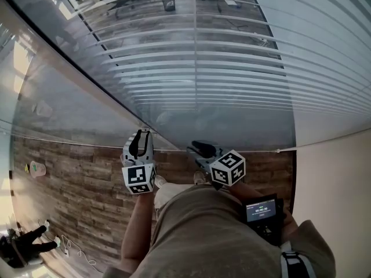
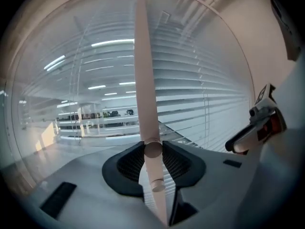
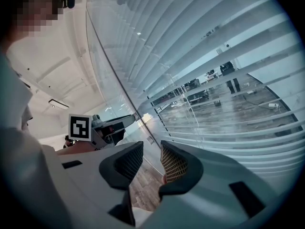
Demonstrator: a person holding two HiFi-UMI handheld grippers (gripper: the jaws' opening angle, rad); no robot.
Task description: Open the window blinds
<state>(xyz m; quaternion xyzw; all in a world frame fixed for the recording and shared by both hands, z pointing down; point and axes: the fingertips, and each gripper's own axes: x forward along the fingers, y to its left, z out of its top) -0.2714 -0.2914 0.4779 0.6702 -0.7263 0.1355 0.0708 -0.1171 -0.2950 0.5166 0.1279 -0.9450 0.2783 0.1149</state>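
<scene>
White slatted blinds (image 1: 232, 68) hang behind glass in front of me, their slats tilted so that the room beyond shows through. In the left gripper view a pale beige tilt wand (image 2: 143, 80) runs down from the top, and my left gripper (image 2: 153, 149) is shut on it, both pads pressing its sides. The head view shows that gripper (image 1: 139, 139) held up to the glass's lower edge. Beside it on the right, my right gripper (image 1: 200, 149) points at the blinds (image 3: 214, 80). Its jaws (image 3: 147, 159) stand open with nothing between them.
A glass partition (image 1: 64, 97) runs off to the left over a wood-plank floor (image 1: 75, 178). A beige wall (image 1: 336, 172) closes the right side. A small screen device (image 1: 261, 210) hangs at the person's waist. Cables (image 1: 69, 248) lie on the floor at lower left.
</scene>
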